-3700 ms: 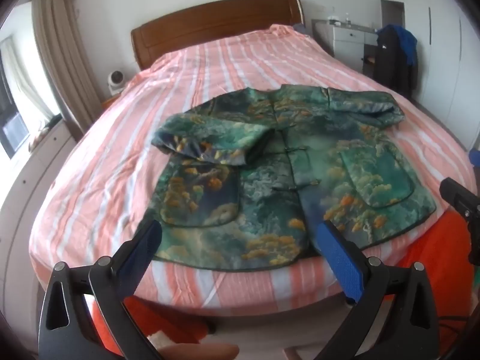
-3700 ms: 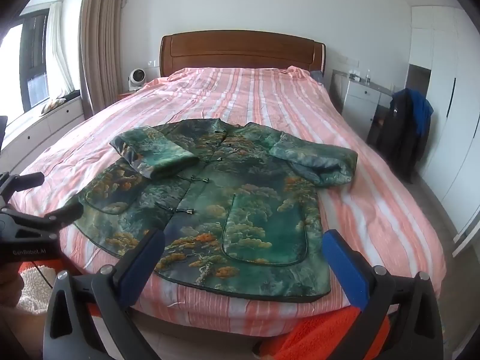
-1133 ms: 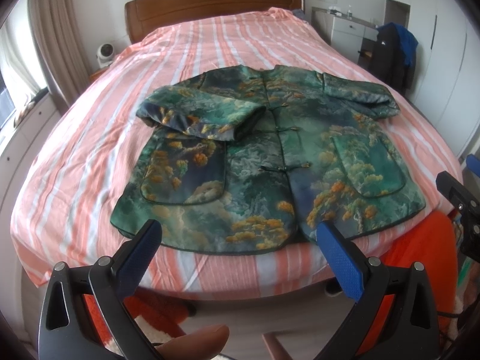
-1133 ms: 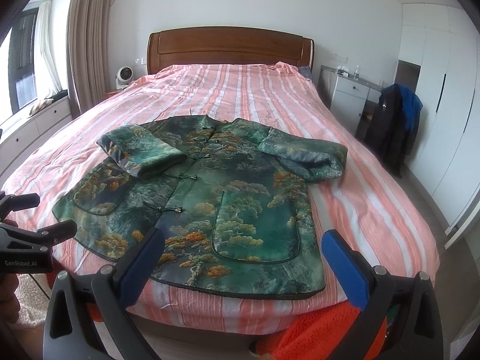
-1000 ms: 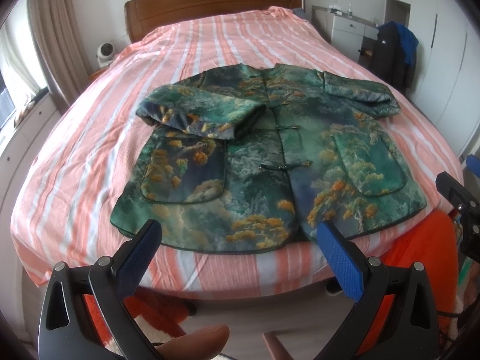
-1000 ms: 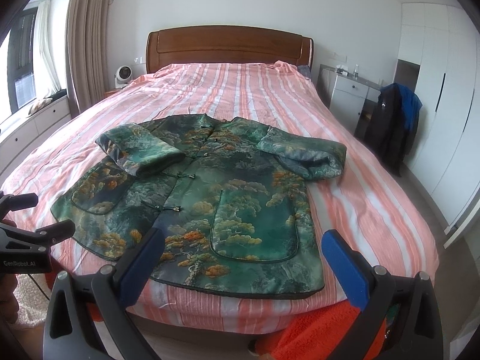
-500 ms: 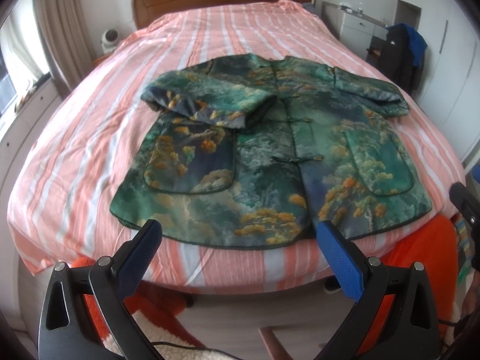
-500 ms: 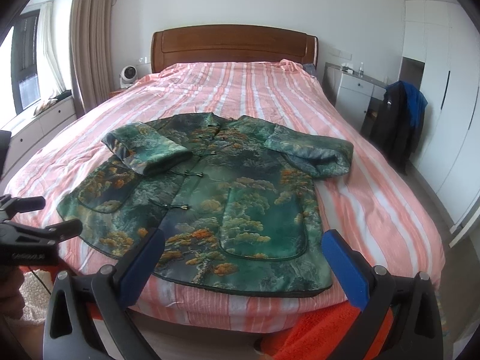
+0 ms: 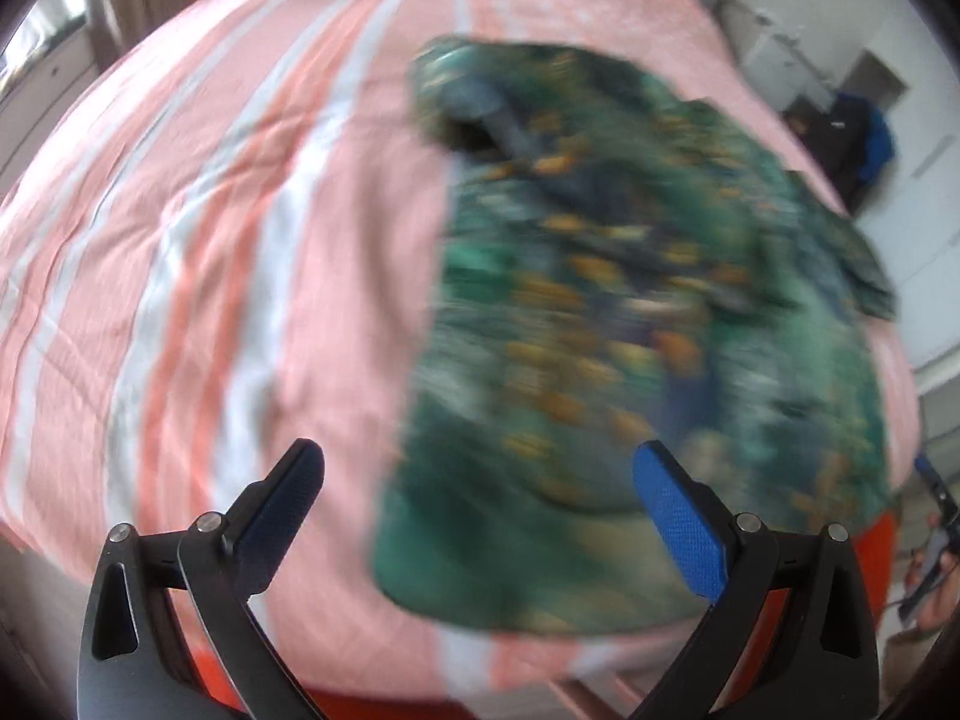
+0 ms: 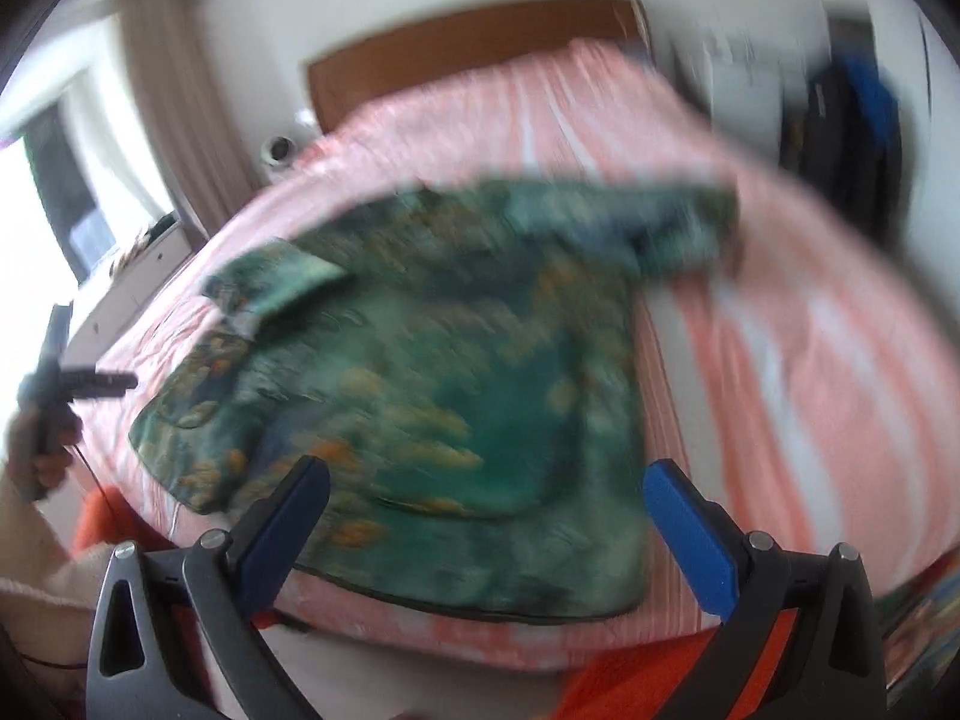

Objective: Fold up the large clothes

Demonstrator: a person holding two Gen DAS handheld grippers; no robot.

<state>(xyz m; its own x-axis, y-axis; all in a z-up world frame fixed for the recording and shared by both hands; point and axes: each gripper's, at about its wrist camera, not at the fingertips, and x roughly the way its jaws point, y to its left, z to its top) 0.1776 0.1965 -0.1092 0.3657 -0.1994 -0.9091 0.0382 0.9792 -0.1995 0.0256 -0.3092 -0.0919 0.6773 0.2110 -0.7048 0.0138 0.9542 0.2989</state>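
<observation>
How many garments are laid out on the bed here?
1: a green patterned jacket spread across the striped bed, near its foot edge. Blur could hide smaller items.

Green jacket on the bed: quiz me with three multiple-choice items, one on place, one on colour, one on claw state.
1. Where does the green jacket lie?
A. Hanging on the wardrobe
B. Flat on the striped bedspread, near the foot edge
C. On the floor

2. What colour are the claw pads?
A. Blue
B. Yellow
C. White

3. What state are both claws in?
A. Shut on the jacket
B. Shut on nothing
C. Open, holding nothing

Answers: B, the jacket spreads over the pink striped cover; A, both pads show blue in each wrist view; C, the left claw and right claw have their pads wide apart above the jacket's hem.
</observation>
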